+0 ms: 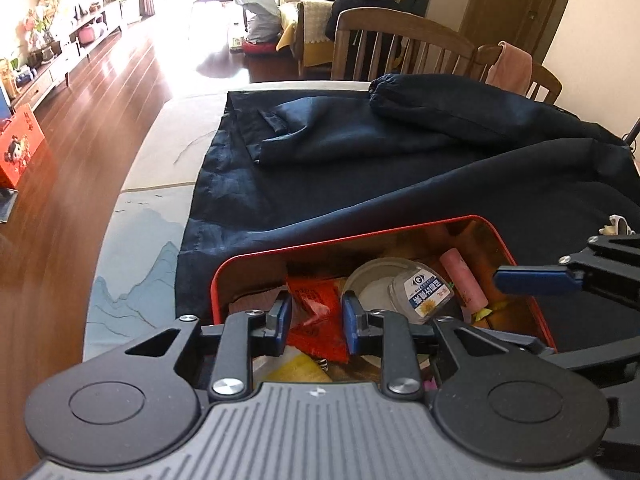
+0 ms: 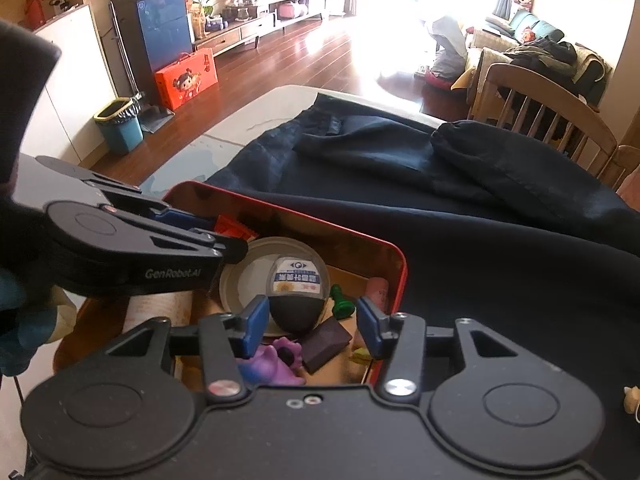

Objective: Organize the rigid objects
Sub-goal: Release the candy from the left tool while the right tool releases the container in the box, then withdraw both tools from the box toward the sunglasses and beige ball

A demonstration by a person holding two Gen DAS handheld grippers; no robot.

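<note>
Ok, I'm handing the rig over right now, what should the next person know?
Left gripper: open, empty, poised over the red tin, above the orange packet.
Right gripper: open, empty, poised over the same tin, near the small labelled jar.
In the tin: round lid, pink cylinder, green piece, purple toy, brown block.
The tin sits on a dark cloth on the table.
Done: several items are in the tin. Left: a small pale item lies outside on the cloth.

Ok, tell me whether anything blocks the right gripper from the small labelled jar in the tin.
Nothing visible does. The right gripper hangs open over the red tin, and the labelled jar lies just ahead between its jaws, uncovered.
</note>
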